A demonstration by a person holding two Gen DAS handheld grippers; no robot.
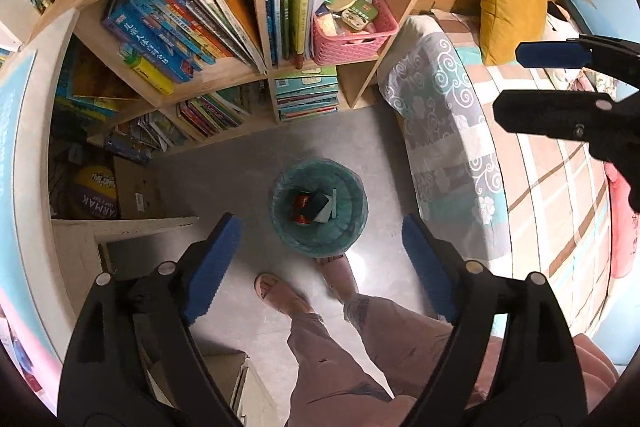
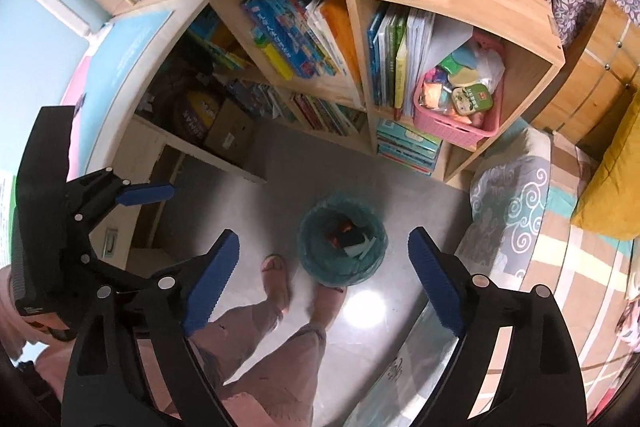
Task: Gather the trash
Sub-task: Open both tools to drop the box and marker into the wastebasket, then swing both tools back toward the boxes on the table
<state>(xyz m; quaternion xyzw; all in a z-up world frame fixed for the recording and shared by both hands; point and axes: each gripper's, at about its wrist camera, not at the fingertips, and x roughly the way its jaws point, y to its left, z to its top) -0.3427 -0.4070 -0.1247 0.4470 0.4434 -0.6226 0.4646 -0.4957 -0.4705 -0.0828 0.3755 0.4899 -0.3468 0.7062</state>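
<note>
A small round bin (image 1: pixel 319 207) lined with a teal bag stands on the grey floor; red, black and pale scraps of trash (image 1: pixel 314 207) lie inside. The same bin (image 2: pixel 343 250) sits below in the right wrist view, with trash (image 2: pixel 352 237) in it. My left gripper (image 1: pixel 322 263) hangs high over the bin, pointing down, jaws open and empty. My right gripper (image 2: pixel 324 275) is likewise above it, open with nothing between its blue pads. Each gripper shows at the edge of the other's view: the right gripper (image 1: pixel 532 83) at right, the left gripper (image 2: pixel 132 215) at left.
A wooden bookshelf (image 1: pixel 248 75) full of books, with a pink basket (image 1: pixel 352 35), stands behind the bin. A bed (image 1: pixel 520 155) with a patterned cover and a yellow pillow (image 1: pixel 508 3) runs along the right. The person's feet (image 1: pixel 304 287) stand just beside the bin.
</note>
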